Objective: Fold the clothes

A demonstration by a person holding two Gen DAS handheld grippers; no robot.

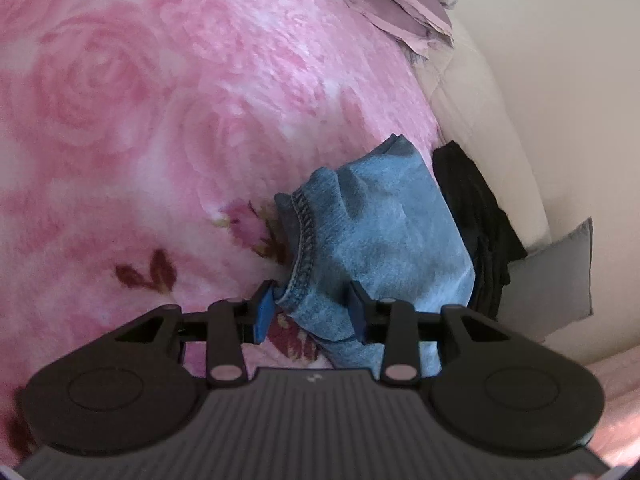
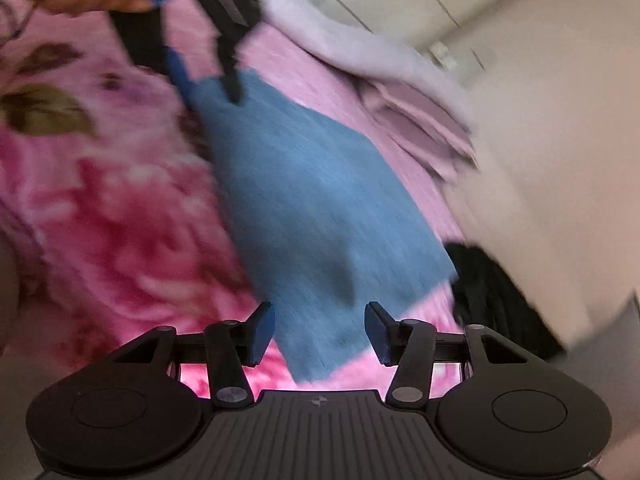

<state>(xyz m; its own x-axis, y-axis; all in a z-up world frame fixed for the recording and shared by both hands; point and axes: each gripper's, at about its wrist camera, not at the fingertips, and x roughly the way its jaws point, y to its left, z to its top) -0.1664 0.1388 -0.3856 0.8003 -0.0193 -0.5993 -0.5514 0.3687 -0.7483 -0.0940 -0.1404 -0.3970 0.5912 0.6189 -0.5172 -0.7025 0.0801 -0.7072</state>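
My left gripper [image 1: 312, 308] and right gripper [image 2: 320, 332] stand open around the soft, floppy jeans [image 1: 380, 232], best pinched at the thick hem.

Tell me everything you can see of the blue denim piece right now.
The denim piece is faded blue, soft and creased, with a stitched hem curling at one end. It lies folded into a long strip on the pink rose blanket, its far side against a black garment. Each gripper's open jaws straddle one end without pinching it.

Blue denim garment [image 1: 384, 232], folded, stitched hem showing, lying on bed
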